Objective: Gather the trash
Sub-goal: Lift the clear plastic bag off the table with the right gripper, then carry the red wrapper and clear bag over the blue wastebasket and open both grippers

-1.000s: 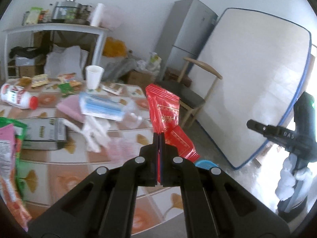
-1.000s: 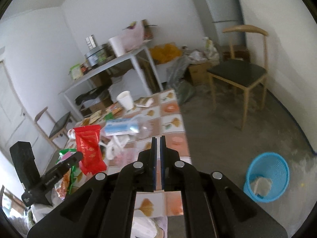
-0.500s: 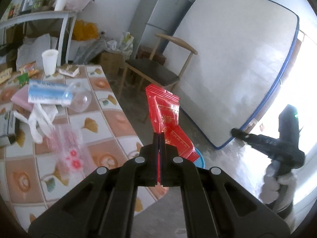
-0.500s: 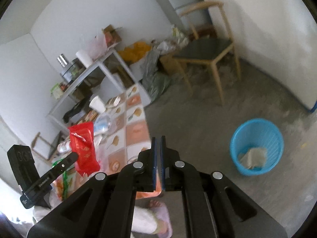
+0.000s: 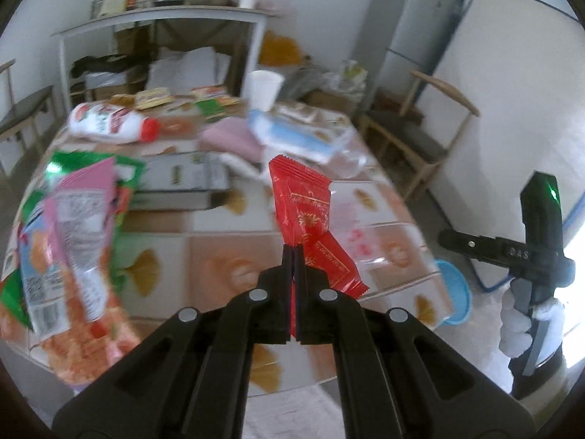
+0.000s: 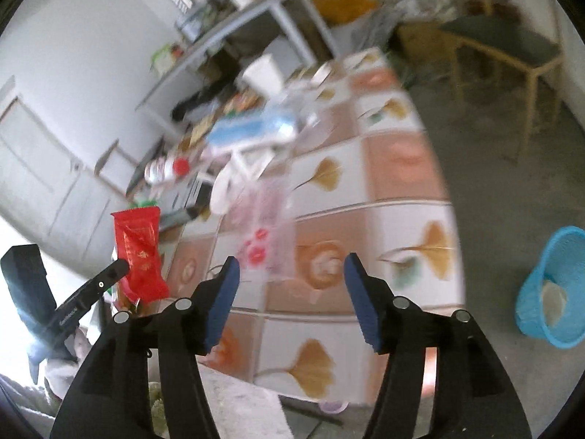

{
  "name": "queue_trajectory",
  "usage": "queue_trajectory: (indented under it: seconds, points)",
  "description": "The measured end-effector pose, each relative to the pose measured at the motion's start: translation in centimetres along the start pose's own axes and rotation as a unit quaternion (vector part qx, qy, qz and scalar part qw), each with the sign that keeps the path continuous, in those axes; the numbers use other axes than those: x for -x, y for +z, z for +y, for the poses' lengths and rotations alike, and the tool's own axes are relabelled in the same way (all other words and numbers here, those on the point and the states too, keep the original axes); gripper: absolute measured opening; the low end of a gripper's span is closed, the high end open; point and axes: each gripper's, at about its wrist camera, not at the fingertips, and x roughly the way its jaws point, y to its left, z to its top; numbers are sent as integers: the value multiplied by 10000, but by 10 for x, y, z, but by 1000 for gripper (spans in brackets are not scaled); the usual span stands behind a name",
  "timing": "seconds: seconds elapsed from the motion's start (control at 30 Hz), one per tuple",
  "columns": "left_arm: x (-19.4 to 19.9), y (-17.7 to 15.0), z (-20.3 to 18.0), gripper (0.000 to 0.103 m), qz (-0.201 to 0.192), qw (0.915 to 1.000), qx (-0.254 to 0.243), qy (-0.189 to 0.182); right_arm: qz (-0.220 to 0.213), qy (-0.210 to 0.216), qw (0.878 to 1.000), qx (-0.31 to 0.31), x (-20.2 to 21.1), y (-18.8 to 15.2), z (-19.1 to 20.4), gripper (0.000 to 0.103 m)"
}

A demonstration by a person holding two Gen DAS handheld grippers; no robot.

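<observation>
My left gripper pinches a red wrapper by its lower seam, above the table. It looks light, crinkly and slippery. My right gripper is opening, empty, over a clear bag; bin beyond.

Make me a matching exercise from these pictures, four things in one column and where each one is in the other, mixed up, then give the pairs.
Things:
1. red wrapper
2. blue basket
3. white cup
4. clear bag with red print

Places:
A. on the floor beside the table
B. flat on the table ahead of the right gripper, whose jaws are opening
C. pinched in the left gripper
D. upright at the table's far end

Pairs: 1-C, 2-A, 3-D, 4-B
</observation>
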Motion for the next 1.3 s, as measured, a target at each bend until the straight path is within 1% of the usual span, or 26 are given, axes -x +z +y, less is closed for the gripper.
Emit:
queue_trajectory:
  seconds: [0.03,0.13,0.3,0.33,0.4,0.47,0.57,0.6,0.63,0.67,0.7,0.73,0.77,0.8,0.83,0.9,0.97,1.13,1.3]
  points:
    - [-2,-3,6,0,13,10000,61,41,136,3,9999,51,-13,3,5,59]
    - [-8,-5,17,0,53,9999,141,71,379,-178,9991,55,-40,16,14,61]
    - [-14,-6,18,0,77,9999,153,26,595,-438,9973,-18,-77,33,18,62]
    - [-13,-8,18,0,74,9999,153,15,675,-551,9962,26,-86,35,22,62]
    - [-14,-8,17,0,69,9998,164,-25,696,-707,9947,257,-94,34,29,62]
    - [-17,-8,17,0,73,9998,189,-71,714,-1009,9902,652,-103,32,44,62]
    - [-19,-7,18,0,82,9997,213,-104,767,-1319,9821,1106,-112,27,61,62]
    - [-19,-7,18,0,83,9997,222,-110,778,-1418,9791,1229,-115,25,65,60]
    - [-19,-7,18,0,79,9997,225,-113,782,-1561,9744,1414,-117,22,72,54]
    - [-19,-7,18,0,75,9997,222,-111,774,-1670,9709,1535,-118,19,76,50]
    - [-19,-7,19,0,66,9997,230,-110,752,-1739,9691,1579,-118,17,78,43]
    - [-19,-7,19,0,67,9996,241,-111,743,-1726,9697,1559,-116,17,77,35]
    - [-19,-7,19,0,55,9996,253,-114,732,-1710,9710,1502,-114,16,76,31]
    - [-18,-7,20,0,37,9996,257,-112,714,-1703,9723,1432,-112,16,74,25]
    - [-17,-7,20,0,6,9996,251,-99,697,-1662,9742,1361,-110,16,72,21]
    - [-15,-6,20,0,-27,9996,250,-87,662,-1581,9771,1257,-105,14,69,17]
    - [-13,-6,21,0,-55,9997,244,-69,632,-1596,9772,1248,-101,11,68,7]
    - [-8,-6,20,0,-134,9996,248,-13,480,-1482,9817,1098,-83,7,66,4]
    - [-3,-5,13,0,-188,9997,184,-28,192,-1416,9859,872,-52,5,57,4]
